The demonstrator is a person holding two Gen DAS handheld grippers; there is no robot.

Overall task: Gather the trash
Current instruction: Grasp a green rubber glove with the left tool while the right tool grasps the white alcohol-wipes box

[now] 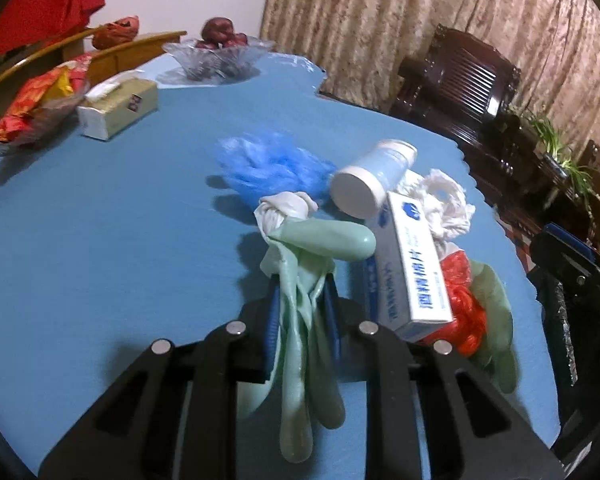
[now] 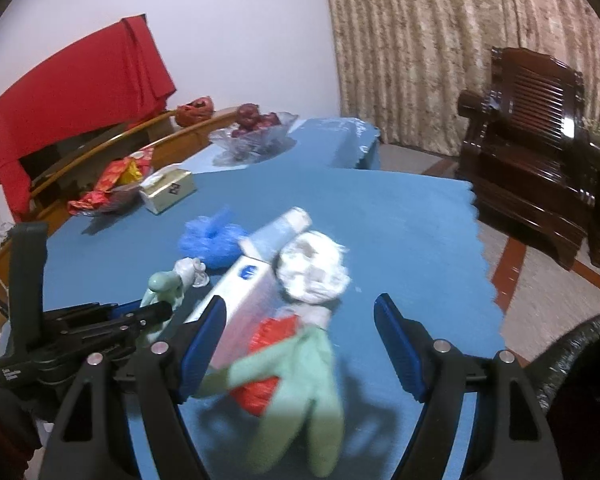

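Note:
A heap of trash lies on the blue table [image 1: 100, 220]. My left gripper [image 1: 302, 316] is shut on a pale green rubber glove [image 1: 300, 320] knotted with white cloth. Beside it lie a white and blue carton [image 1: 414, 268], a white bottle [image 1: 374, 178], a blue plastic bag [image 1: 268, 168], white crumpled paper [image 1: 448, 204] and a red bag [image 1: 460, 300]. My right gripper [image 2: 300, 336] is open above a second green glove [image 2: 300, 380] and the red bag [image 2: 268, 336], with the carton [image 2: 240, 296] at its left finger.
A tissue box [image 1: 118, 108], a glass fruit bowl [image 1: 220, 56] and a dish of red wrappers [image 1: 36, 100] stand at the table's far side. Dark wooden chairs [image 2: 532, 140] stand to the right. A black-lined bin [image 2: 580, 392] is at the table's right edge.

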